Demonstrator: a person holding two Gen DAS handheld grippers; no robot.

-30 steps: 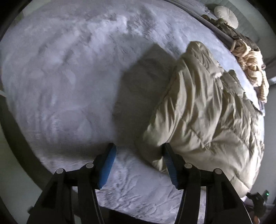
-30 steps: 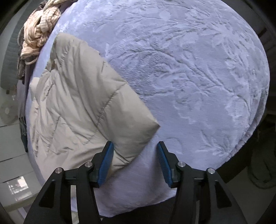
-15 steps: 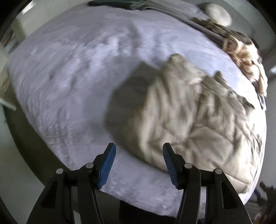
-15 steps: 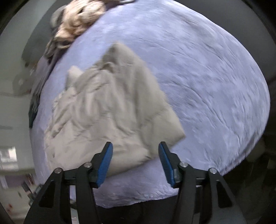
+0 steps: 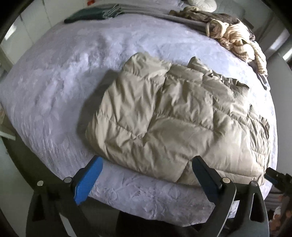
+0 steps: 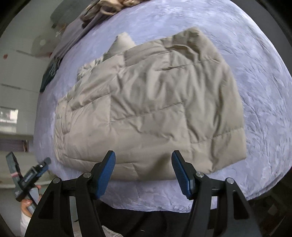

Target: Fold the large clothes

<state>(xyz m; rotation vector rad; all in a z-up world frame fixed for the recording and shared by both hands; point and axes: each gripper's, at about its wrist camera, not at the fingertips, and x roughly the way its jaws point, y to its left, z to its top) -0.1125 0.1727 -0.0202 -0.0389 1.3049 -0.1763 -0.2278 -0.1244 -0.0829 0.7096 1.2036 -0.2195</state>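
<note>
Left gripper [image 5: 147, 172] open | right gripper [image 6: 143, 164] open | folded jacket [image 5: 175, 116] ahead, untouched

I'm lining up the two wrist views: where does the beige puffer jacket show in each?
Left wrist: beige puffer jacket lies centre to right, on the lavender bedspread.
Right wrist: centre, slightly left.
Shared landmark: cream knit pile, top right in left view, top edge in right.
</note>
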